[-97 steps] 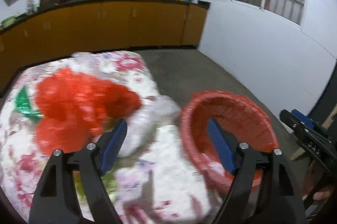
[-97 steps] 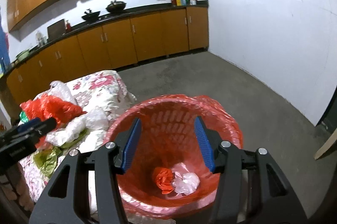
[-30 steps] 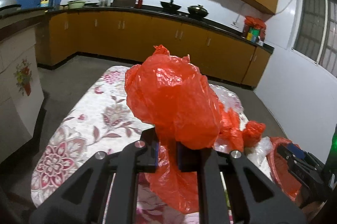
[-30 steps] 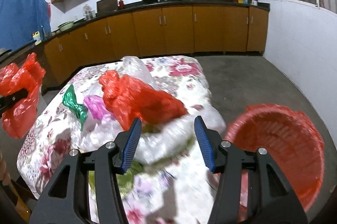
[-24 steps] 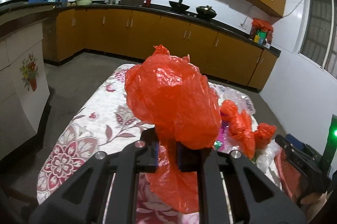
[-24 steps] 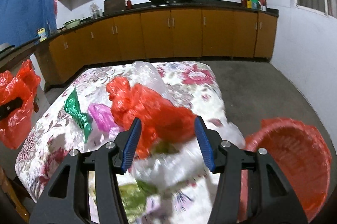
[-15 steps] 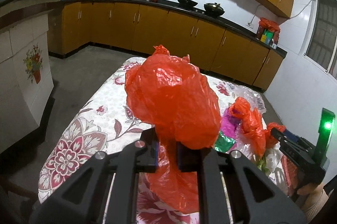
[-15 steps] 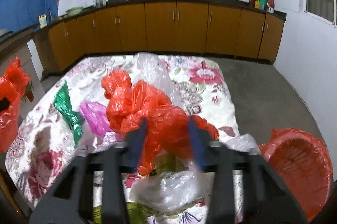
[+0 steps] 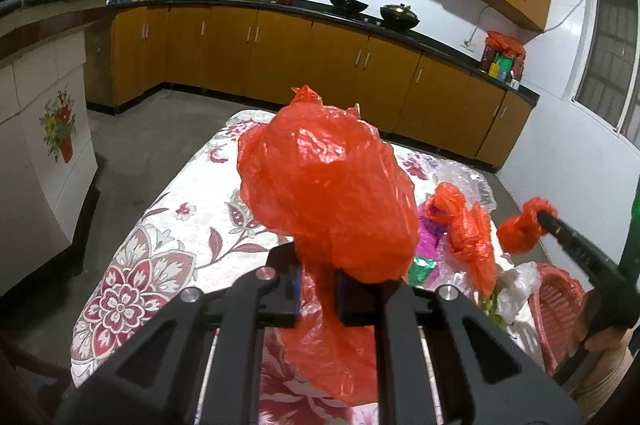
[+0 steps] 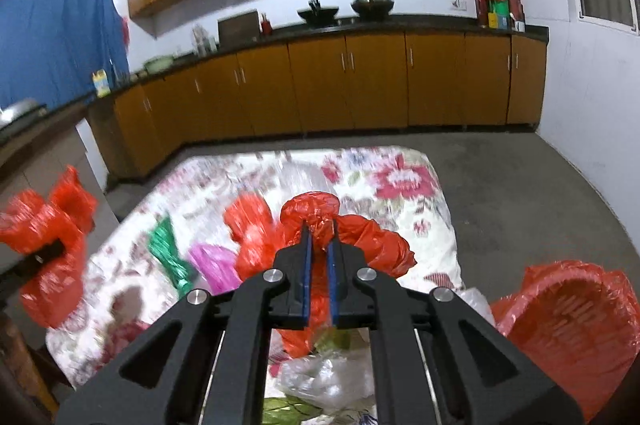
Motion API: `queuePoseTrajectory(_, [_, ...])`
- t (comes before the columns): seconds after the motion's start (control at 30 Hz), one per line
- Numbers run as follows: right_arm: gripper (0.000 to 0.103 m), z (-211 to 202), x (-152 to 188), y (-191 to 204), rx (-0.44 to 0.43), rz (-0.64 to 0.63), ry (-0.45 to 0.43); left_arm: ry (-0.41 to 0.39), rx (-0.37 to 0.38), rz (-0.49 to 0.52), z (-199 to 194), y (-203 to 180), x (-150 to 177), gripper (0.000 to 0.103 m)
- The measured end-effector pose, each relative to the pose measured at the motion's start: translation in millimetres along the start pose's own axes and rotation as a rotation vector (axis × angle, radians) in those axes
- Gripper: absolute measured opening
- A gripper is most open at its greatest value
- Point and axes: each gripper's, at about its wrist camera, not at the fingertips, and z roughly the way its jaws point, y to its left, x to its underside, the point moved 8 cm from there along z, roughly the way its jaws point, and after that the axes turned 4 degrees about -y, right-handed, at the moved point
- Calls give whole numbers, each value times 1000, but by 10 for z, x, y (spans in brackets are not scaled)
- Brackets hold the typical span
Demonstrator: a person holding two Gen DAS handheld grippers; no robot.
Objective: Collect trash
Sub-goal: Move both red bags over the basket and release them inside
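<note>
Dim indoor light, strong fisheye bending at edges, motion blur in right view.

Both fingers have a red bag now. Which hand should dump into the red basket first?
Right, probably. The right gripper, shut on a crumpled red plastic bag, has the red plastic basket close at its right. The left gripper holds its larger red plastic bag further from it.

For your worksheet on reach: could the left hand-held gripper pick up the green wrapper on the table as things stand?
Probably not yet: the left hand-held gripper is shut on a red plastic bag, so it has no free grip for the green wrapper.
</note>
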Motion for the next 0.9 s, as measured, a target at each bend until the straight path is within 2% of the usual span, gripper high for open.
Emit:
queuePoseTrajectory(0.13, [7, -262, -180, -16, 8, -14, -59, -8, 30, 23, -51, -158, -31, 13])
queuePoseTrajectory(0.33, [7, -656, -279, -282, 82, -28, -117, -9, 107, 60, -109, -544, -47, 13])
queuePoseTrajectory(0.57, [7, -1091, -220, -724, 183, -8, -140, 15, 215, 104, -170, -1091, 46, 13])
queuePoseTrajectory(0.9, [7, -1560, -34, -1258, 292, 43, -141, 72, 401, 178, -289, -2105, 352, 13])
